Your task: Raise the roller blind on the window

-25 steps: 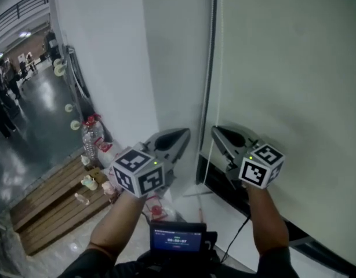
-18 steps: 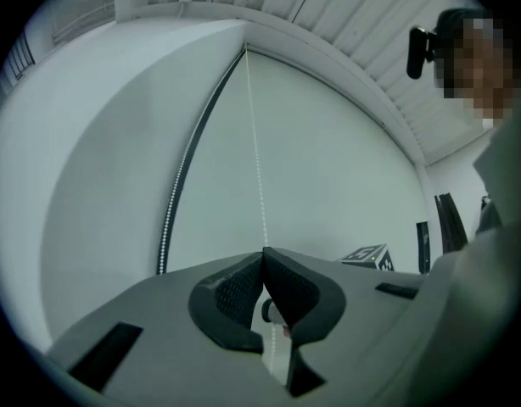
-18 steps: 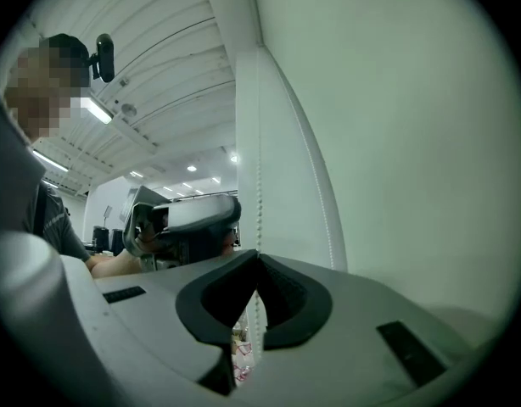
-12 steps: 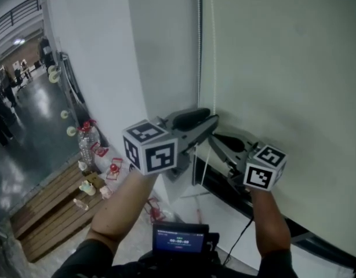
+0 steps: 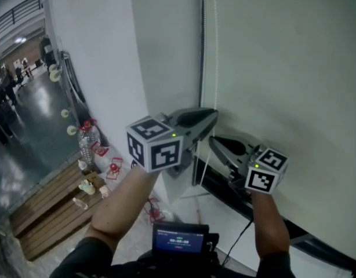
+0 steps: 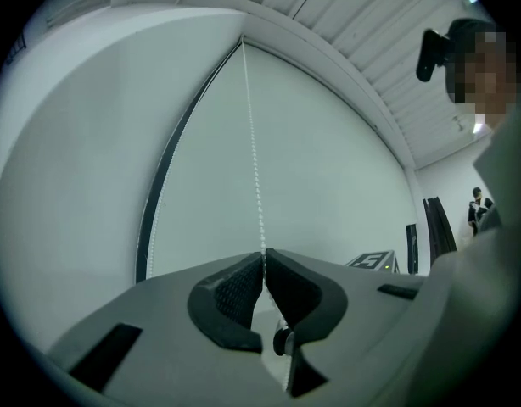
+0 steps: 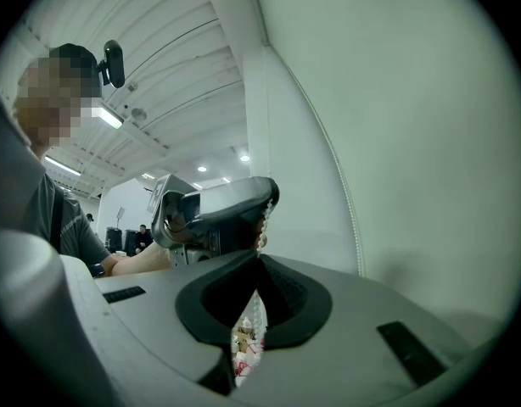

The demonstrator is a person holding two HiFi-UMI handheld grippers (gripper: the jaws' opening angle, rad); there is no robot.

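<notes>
Between the pads of the left gripper (image 6: 263, 257) runs the bead cord (image 6: 253, 159), and the jaws, which have just been closing, are now clenched on it with the cord rising straight out of their tips. Just below it on the same strand, the right gripper (image 7: 259, 259) is also clamped shut on the cord, whose beads show both above its tips and down in the gap behind its pads. Both grippers sit at the left edge of the roller blind (image 5: 282, 68), close to its lower end, the left one higher. The blind itself hangs flat and pale over the whole window. No glass shows anywhere, and its bottom reaches the dark bar (image 5: 224, 185) at the foot of the opening. By that, the raising has hardly started: the cord is gripped, but nearly all the pulling is left, probably hand over hand. By count there are two grippers, each with one marker cube (image 5: 155, 148), and one blind. There is one cord loop with two strands, the gripped one and a second strand (image 7: 350, 202) hanging free against the blind's edge. Left of the blind stands one white wall (image 5: 102, 51).
</notes>
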